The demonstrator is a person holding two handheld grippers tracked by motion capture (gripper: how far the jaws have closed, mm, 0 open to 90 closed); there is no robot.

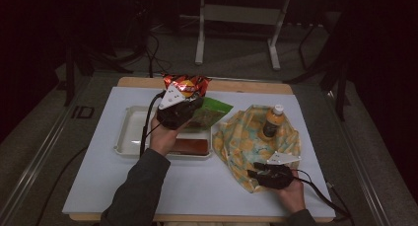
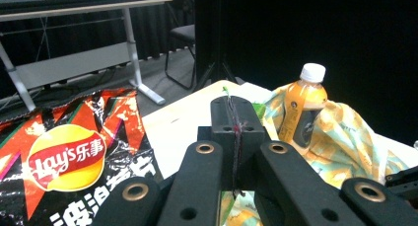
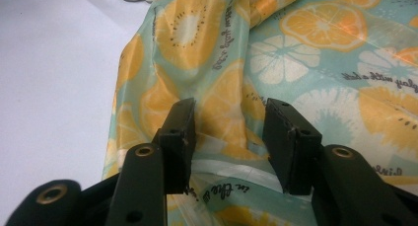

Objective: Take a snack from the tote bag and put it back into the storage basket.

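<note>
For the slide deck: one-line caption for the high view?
Left tool lifts a Lay's chip bag above the white tray; right tool rests at the fruit-print bag holding an orange drink bottle.

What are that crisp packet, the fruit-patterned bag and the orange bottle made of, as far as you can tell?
Crisp packet: probably thin plastic film, glossy; it crinkles and throws sharp glints.
Fruit-patterned bag: seemingly thin synthetic cloth or coated fabric, slightly shiny; it folds softly and carries a printed pattern.
Bottle: likely clear plastic, since the orange drink shows through, with a white, probably plastic, cap.

Dim room; soft, slightly blurred frames
</note>
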